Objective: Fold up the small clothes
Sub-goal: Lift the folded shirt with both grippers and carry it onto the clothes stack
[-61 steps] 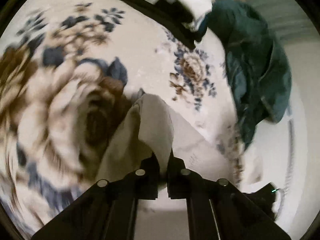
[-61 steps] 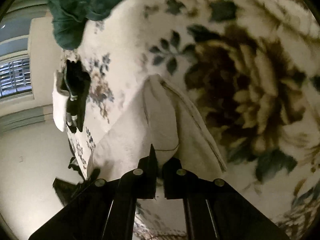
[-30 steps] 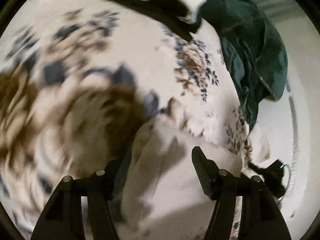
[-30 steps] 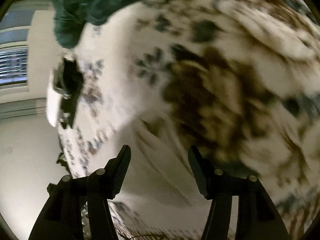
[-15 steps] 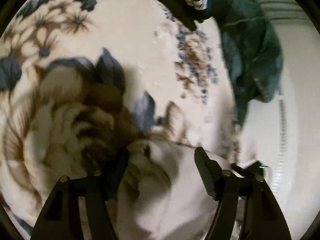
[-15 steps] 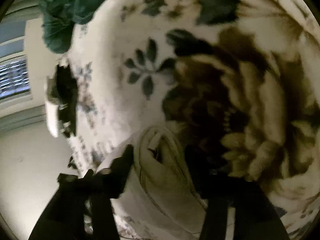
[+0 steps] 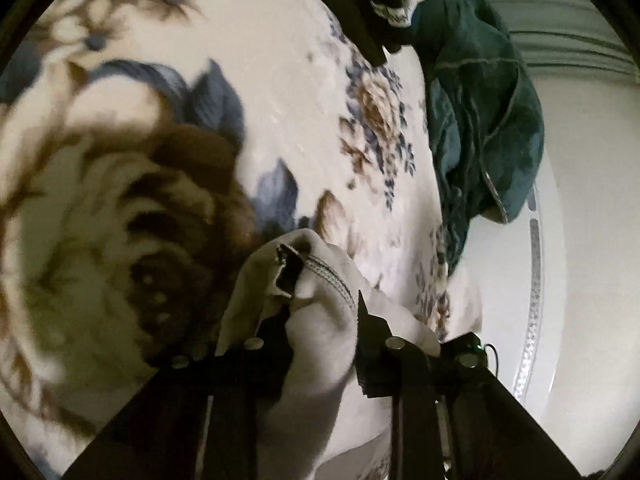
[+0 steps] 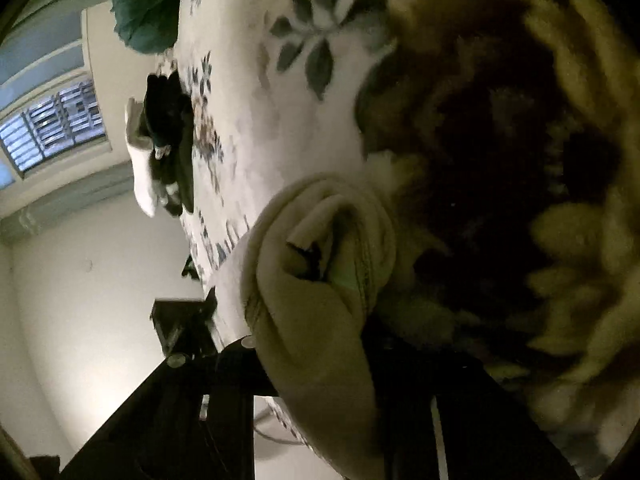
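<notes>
Both grippers are into the same cream cloth (image 7: 324,320) here, which lies on a floral blanket (image 7: 280,92).

Left gripper (image 7: 320,320): its jaws straddle a bunched-up fold of the cloth, one finger on each side with the fabric filling the gap. One finger pokes up through the folds, so there's a dark tip showing near a stitched hem. The jaws look closed in on the bundle, pinching it rather than hanging spread.

Right gripper (image 8: 324,320): same deal in its view. The cloth (image 8: 320,320) is wadded up thick between the jaws and drapes down over the fingers, so most of them are hidden. A dark bit shows in a pocket of the folds, probably a fingertip, but it's murky. I can't tell for sure how tight these jaws are, though the fabric is clearly sitting between them.

The cloth sits right beside the big brown flower (image 7: 132,248) printed on the blanket, partly overlapping its edge.

Other stuff on the blanket: a teal garment (image 7: 480,120) heaped at the far edge, and a black-and-white pile (image 8: 164,148) of clothes, well apart from the cloth. In the right view there's a window (image 8: 52,128) with blinds off to the side, and pale wall behind.
</notes>
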The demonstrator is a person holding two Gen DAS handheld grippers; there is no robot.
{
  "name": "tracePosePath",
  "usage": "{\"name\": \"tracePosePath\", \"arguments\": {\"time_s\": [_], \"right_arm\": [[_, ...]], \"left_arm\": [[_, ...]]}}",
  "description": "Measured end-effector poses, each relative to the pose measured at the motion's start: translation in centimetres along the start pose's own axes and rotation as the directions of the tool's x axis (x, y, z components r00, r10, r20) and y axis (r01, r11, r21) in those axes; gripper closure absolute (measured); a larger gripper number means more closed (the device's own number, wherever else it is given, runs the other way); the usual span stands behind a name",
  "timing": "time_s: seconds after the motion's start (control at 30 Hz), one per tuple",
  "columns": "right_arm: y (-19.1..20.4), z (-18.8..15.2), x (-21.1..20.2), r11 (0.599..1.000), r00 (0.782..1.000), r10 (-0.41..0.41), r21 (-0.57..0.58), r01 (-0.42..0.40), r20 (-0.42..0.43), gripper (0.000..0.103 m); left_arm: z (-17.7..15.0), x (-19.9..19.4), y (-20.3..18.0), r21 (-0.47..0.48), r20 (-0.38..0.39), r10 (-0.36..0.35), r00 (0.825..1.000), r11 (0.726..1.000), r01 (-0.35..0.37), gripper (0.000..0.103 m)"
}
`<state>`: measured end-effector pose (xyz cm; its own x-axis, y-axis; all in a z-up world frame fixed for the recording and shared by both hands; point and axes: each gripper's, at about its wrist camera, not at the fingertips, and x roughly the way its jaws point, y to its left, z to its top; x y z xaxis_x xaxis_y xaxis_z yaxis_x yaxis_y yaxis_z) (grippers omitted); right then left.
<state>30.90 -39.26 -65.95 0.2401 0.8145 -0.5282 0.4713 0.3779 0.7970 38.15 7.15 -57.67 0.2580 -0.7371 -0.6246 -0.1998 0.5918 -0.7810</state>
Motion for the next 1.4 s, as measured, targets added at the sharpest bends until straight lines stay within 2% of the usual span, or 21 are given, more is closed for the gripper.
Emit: {"name": "tracePosePath", "arguments": {"time_s": [0.1,0.2,0.3,0.37,0.5,0.63,0.73,0.87,0.97,1.1,1.17,1.23,1.27,1.3,1.33,1.37,1.4], "right_arm": [[1.1,-0.3,-0.4,1.0,1.0,0.003,0.004,-0.003,0.026,0.082],[3.1,-0.6,-1.3,1.0,0.999,-0.009,-0.014,0.009,0.038,0.083],[6.7,-0.9,-1.8,0.998,0.999,-0.023,-0.057,0.025,0.035,0.084],[9.5,-0.9,-1.8,0.996,0.999,-0.015,-0.084,0.018,0.031,0.084],[17.6,-0.1,-1.0,0.99,0.999,0.005,-0.144,0.001,0.042,0.084],[25.6,1.3,1.5,0.979,0.999,0.03,-0.201,-0.021,0.045,0.084],[31.8,3.9,4.5,0.967,0.998,0.046,-0.253,-0.033,0.047,0.084],[40.0,9.9,10.3,0.952,0.996,0.074,-0.3,-0.055,0.052,0.084],[44.4,14.4,14.6,0.943,0.997,0.063,-0.33,-0.042,0.051,0.084],[47.7,20.3,19.4,0.942,0.997,0.009,-0.335,0.016,0.073,0.084],[48.2,22.1,21.0,0.94,0.996,-0.023,-0.338,0.05,0.084,0.084],[48.5,24.0,22.4,0.932,0.992,-0.071,-0.347,0.102,0.1,0.084],[48.5,24.7,22.8,0.93,0.99,-0.093,-0.347,0.124,0.102,0.083],[48.5,25.4,23.3,0.924,0.985,-0.133,-0.345,0.164,0.111,0.077],[48.1,25.3,23.1,0.921,0.981,-0.154,-0.343,0.186,0.117,0.075],[48.2,25.4,23.1,0.914,0.974,-0.185,-0.342,0.218,0.128,0.062],[48.3,25.3,22.7,0.903,0.965,-0.212,-0.346,0.253,0.152,0.041]], "left_arm": [[0.0,-0.8,-1.0,0.01,0.006,-0.007,1.0,1.0,0.007,0.084],[0.4,-2.7,-2.9,0.03,0.023,-0.042,0.999,0.999,0.041,0.084],[1.6,-5.5,-4.5,0.038,0.058,-0.075,0.995,0.997,0.073,0.084],[3.4,-8.4,-5.8,0.051,0.089,-0.098,0.991,0.994,0.094,0.084],[7.7,-13.2,-7.9,0.093,0.141,-0.096,0.985,0.992,0.084,0.084],[14.7,-17.5,-10.2,0.16,0.193,-0.077,0.978,0.986,0.046,0.084],[21.2,-19.4,-11.8,0.218,0.226,-0.044,0.973,0.976,-0.007,0.084],[30.3,-20.1,-12.9,0.255,0.275,-0.011,0.962,0.965,-0.062,0.084],[36.8,-19.7,-12.9,0.26,0.296,0.017,0.955,0.961,-0.097,0.084],[42.7,-17.1,-11.3,0.244,0.254,0.098,0.962,0.956,-0.162,0.083],[43.7,-15.7,-10.1,0.222,0.225,0.158,0.961,0.952,-0.209,0.081],[44.2,-15.1,-8.7,0.185,0.211,0.168,0.963,0.96,-0.208,0.079],[44.1,-15.2,-8.3,0.176,0.221,0.175,0.959,0.96,-0.216,0.074],[44.1,-15.5,-8.2,0.175,0.237,0.19,0.953,0.956,-0.235,0.068],[43.9,-15.8,-8.3,0.174,0.259,0.24,0.936,0.941,-0.289,0.044],[43.7,-16.1,-8.7,0.176,0.279,0.284,0.917,0.924,-0.339,0.013],[43.3,-16.4,-9.0,0.188,0.306,0.321,0.897,0.903,-0.387,0.006]]}}
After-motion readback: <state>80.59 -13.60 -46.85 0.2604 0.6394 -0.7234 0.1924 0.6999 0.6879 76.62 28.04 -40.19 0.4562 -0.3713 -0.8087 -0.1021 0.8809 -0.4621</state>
